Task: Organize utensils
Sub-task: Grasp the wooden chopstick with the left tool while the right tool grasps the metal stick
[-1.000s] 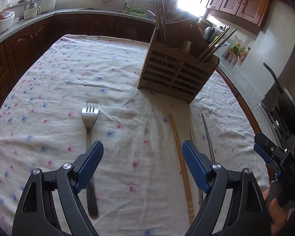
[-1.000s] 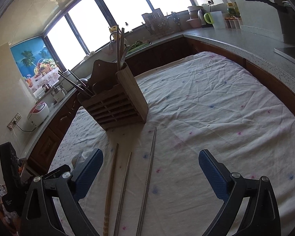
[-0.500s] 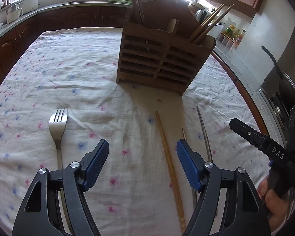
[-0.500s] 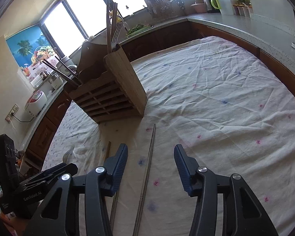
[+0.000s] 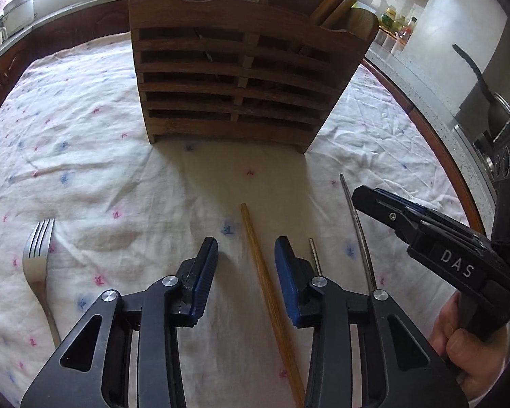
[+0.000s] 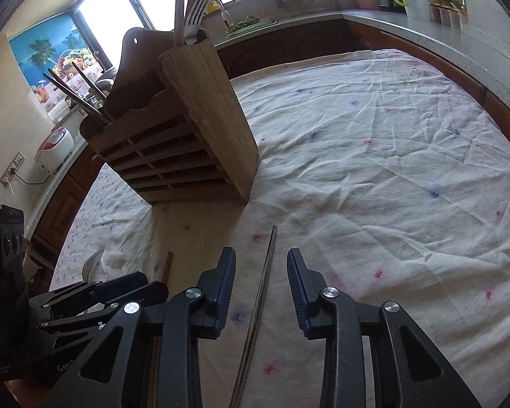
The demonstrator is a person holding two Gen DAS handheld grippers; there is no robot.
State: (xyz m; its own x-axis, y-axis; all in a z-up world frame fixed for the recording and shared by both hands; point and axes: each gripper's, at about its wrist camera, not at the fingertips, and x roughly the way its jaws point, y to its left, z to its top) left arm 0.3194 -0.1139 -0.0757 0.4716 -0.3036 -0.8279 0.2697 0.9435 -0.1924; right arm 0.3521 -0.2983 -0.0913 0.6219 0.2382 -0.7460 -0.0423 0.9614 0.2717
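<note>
While both sets of jaws are closing, neither has a grip yet. The left gripper (image 5: 244,265) straddles the wooden chopstick (image 5: 272,302) with clear gaps either side of it, and the right gripper (image 6: 261,282) straddles a metal chopstick (image 6: 259,292) the same way, pads not touching.

Risks now: these sticks are thin and lie flat on a rumpled cloth (image 6: 374,156), so the pads could pinch a fold of fabric with the stick, or close just above it and miss. A stick caught off-centre would likely swivel in the pads and be awkward to drop into the rack (image 5: 241,68). The two grippers also work just beside each other, so a bump looks possible.

The count: one wooden chopstick, two metal ones, the second (image 5: 314,253) half hidden behind the left gripper's finger, and one fork (image 5: 37,265) off to the left. More utensils already stand in the rack, too tangled to number.
</note>
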